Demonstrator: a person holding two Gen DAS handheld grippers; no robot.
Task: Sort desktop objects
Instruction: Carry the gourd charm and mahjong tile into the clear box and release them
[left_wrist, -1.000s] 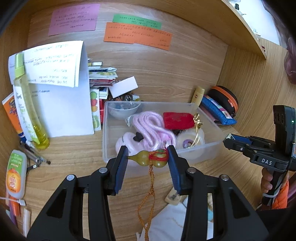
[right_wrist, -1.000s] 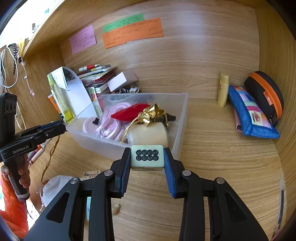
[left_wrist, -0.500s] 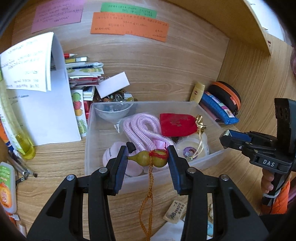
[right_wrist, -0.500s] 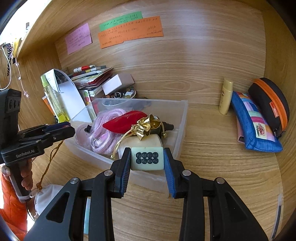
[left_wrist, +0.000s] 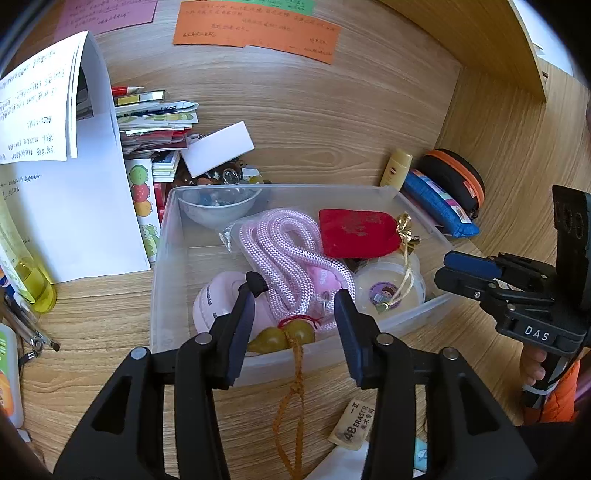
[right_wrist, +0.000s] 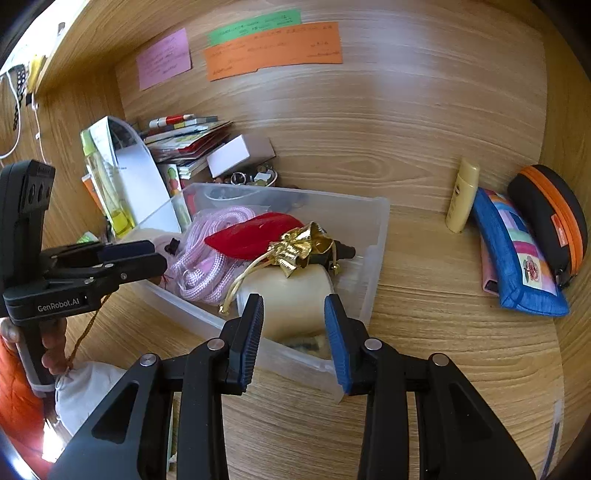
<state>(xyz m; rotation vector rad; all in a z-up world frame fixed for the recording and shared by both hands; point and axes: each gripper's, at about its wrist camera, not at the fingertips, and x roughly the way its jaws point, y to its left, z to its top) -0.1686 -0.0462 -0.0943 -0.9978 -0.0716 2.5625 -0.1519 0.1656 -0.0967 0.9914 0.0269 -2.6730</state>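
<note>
A clear plastic bin (left_wrist: 159, 295) (right_wrist: 373, 258) holds a pink rope (left_wrist: 280, 243), a red pouch (left_wrist: 356, 236) and a tape roll (right_wrist: 291, 295). My left gripper (left_wrist: 297, 293) hangs over the bin's near wall with its jaws opening. A yellow gourd charm (left_wrist: 291, 336) lies inside the bin between them, free of the right pad. Its orange cord (left_wrist: 291, 406) trails over the wall onto the desk. My right gripper (right_wrist: 293, 299) stands open over the bin's near corner, nothing between its pads. A green mahjong tile (right_wrist: 306, 343) lies in the bin below it.
Folded paper (left_wrist: 74, 184), a yellow bottle (left_wrist: 33, 284) and stacked booklets (left_wrist: 155, 122) stand left of the bin. A blue pouch (right_wrist: 517, 258), a black and orange case (right_wrist: 554, 221) and a small tube (right_wrist: 461, 195) lie to the right. An eraser (left_wrist: 354, 424) lies on the near desk.
Both grippers moved forward over the bin. The gourd left the left jaws and lies in the bin. The tile dropped out of the right jaws into the bin.
</note>
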